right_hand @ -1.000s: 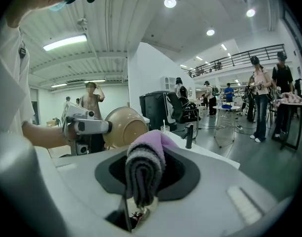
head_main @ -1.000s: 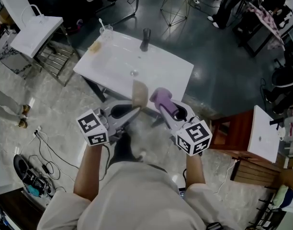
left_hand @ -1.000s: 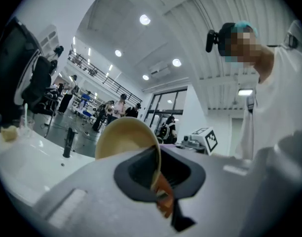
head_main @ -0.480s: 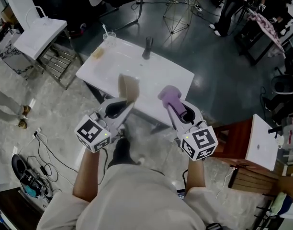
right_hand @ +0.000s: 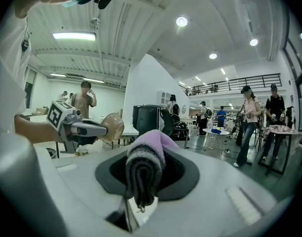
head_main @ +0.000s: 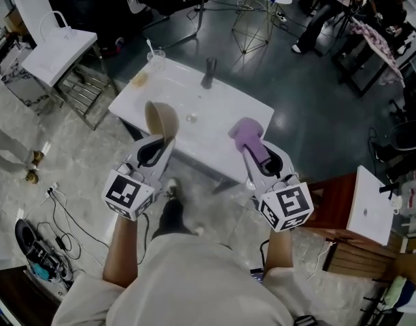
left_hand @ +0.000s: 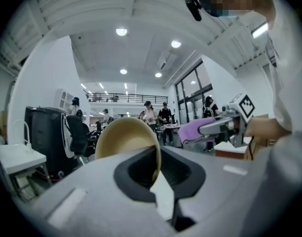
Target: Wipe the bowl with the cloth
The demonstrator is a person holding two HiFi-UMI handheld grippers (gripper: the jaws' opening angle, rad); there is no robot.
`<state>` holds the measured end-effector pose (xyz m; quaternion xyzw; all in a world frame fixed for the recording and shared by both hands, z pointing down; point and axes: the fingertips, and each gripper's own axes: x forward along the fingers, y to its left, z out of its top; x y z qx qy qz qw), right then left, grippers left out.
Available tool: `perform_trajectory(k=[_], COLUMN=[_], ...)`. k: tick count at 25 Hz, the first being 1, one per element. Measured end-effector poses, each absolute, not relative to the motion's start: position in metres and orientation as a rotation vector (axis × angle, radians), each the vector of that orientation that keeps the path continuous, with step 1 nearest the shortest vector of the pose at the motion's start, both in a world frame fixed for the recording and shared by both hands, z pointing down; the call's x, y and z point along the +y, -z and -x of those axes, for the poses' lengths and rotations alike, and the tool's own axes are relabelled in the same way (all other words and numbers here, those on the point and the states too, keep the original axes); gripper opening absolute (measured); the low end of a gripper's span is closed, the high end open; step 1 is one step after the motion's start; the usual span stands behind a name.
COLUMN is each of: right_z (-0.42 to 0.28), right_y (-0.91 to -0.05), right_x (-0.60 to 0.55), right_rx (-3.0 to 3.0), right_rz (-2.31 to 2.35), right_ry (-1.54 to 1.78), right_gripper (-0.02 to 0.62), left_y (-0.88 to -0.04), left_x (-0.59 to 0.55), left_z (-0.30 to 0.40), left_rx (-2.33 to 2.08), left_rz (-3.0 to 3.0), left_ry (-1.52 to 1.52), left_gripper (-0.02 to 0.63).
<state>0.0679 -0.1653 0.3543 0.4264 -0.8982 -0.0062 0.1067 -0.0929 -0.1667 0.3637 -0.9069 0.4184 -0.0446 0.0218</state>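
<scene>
Our left gripper pinches the bowl by its rim, our right gripper clamps the purple cloth, both seemingly above the white table near its front edge, well apart

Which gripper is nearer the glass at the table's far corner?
Left. The left gripper, shut on the bowl, hangs on the same side of the table as the glass; the right gripper, shut on the purple cloth, is farther across.
</scene>
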Motion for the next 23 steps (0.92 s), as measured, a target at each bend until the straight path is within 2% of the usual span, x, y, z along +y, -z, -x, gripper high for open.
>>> perform_trajectory(k=[23], right_z=[-0.071], right_y=[-0.364], right_x=[-0.170], right_rx=[-2.610], right_rz=[-1.283], right_ry=[-0.021], right_gripper=[0.098], left_y=[-0.368], left_x=[-0.170], left_z=[0.086], left_rx=[1.294], left_rz=[2.776], left_ry=[0.229], left_gripper=[0.011])
